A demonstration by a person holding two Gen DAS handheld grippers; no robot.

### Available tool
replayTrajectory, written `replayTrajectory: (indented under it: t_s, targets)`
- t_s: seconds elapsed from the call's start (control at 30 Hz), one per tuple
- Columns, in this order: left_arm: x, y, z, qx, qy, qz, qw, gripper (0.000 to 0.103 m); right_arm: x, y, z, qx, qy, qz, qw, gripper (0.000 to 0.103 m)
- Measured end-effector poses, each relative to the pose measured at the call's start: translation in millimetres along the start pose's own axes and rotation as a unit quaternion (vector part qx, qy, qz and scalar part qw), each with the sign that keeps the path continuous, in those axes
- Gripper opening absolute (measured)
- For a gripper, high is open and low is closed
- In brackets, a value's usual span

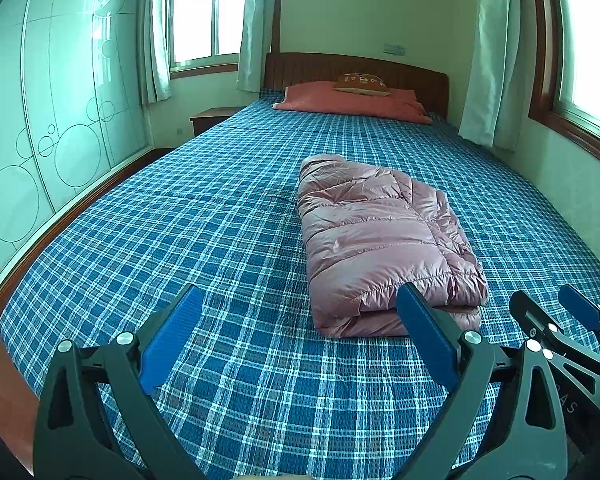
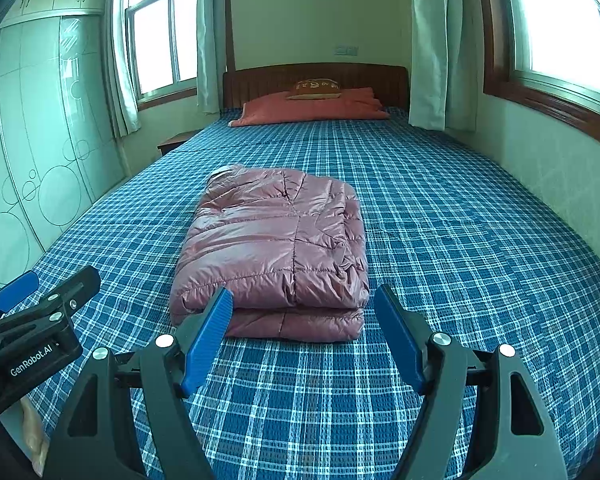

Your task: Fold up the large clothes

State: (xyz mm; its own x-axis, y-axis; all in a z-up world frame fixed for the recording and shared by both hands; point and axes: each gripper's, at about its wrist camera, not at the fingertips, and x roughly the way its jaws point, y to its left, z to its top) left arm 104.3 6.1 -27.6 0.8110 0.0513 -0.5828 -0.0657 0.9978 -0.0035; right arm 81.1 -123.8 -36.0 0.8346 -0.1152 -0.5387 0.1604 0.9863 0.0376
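Note:
A pink puffer jacket [image 1: 384,248] lies folded into a compact rectangle on the blue plaid bed [image 1: 180,240]; it also shows in the right wrist view [image 2: 276,248]. My left gripper [image 1: 300,300] is open and empty, above the sheet just short of the jacket's near left edge. My right gripper [image 2: 304,300] is open and empty, in front of the jacket's near edge, not touching it. The right gripper also shows in the left wrist view [image 1: 548,308], and the left gripper in the right wrist view [image 2: 52,284].
A red folded blanket [image 2: 312,110] with a small brown pillow [image 2: 314,88] lies by the wooden headboard [image 2: 316,74]. A glass-door wardrobe [image 1: 40,120] runs along the left. A bedside table [image 1: 210,118] stands by the window; a wall is close on the right.

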Motion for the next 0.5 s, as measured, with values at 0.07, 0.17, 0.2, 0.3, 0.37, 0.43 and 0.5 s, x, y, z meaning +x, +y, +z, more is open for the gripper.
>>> replayTrajectory:
  t_s: [0.07, 0.17, 0.2, 0.3, 0.37, 0.43, 0.5]
  targets:
    - [1.2, -0.2, -0.2, -0.001, 0.001, 0.003, 1.0, 0.101, 1.4, 0.0, -0.2, 0.001, 0.002, 0.001, 1.0, 0.072]
    - [3.3, -0.9, 0.1, -0.002, 0.006, -0.003, 1.0, 0.101, 3.0, 0.6, -0.9, 0.0, 0.003, 0.001, 1.0, 0.072]
    - [4.2, -1.6, 0.3, 0.0, 0.005, -0.005, 1.0, 0.101, 3.4, 0.9, -1.1, -0.001, 0.004, 0.001, 1.0, 0.072]
    - [8.9, -0.6, 0.8, 0.001, 0.0, 0.002, 1.0, 0.101, 5.8, -1.0, -1.2, 0.0, 0.004, 0.001, 1.0, 0.073]
    - [17.6, 5.6, 1.6, -0.005, 0.009, -0.006, 0.9999, 0.101, 9.3, -6.2, -0.9, 0.004, 0.005, 0.0, 1.0, 0.073]
    - [32.3, 15.5, 0.8, -0.015, 0.025, -0.007, 0.9996, 0.101, 14.6, -15.7, -1.4, 0.009, 0.006, -0.007, 1.0, 0.073]
    - [53.2, 29.9, -0.9, -0.025, 0.048, -0.001, 0.9985, 0.101, 24.4, -31.9, -3.5, 0.021, 0.011, -0.011, 1.0, 0.083]
